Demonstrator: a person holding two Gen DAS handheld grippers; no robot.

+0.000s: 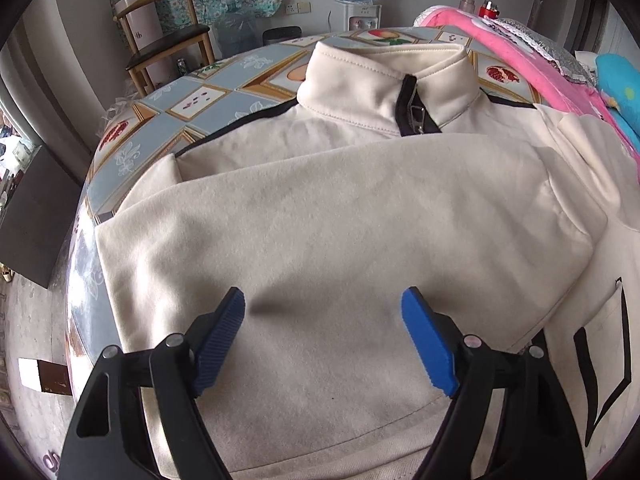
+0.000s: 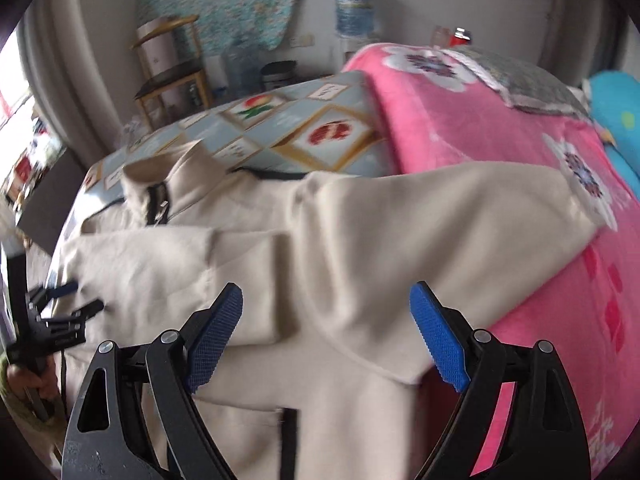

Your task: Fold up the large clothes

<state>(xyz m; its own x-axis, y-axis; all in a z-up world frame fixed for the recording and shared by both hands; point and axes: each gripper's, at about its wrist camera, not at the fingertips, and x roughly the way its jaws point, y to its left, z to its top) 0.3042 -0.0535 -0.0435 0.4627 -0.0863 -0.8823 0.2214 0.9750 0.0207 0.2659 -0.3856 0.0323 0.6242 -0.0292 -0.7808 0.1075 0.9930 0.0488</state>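
- We are hovering the left claw (image 1: 323,300) wide open and empty over the cream sweatshirt (image 1: 360,220), which is lying collar-up on the patterned counter (image 1: 192,104), one sleeve (image 1: 320,184) folded across its chest.
- We are holding the right claw (image 2: 326,300) equally spread, gripping nothing, above the sweatshirt's other side, likely lining up its fold beside the pink blanket (image 2: 500,128).

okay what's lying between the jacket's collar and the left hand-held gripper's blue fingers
In the left wrist view, only the jacket's own cream fabric: a sleeve folded across the chest fills the stretch from the collar to the open left hand-held gripper.
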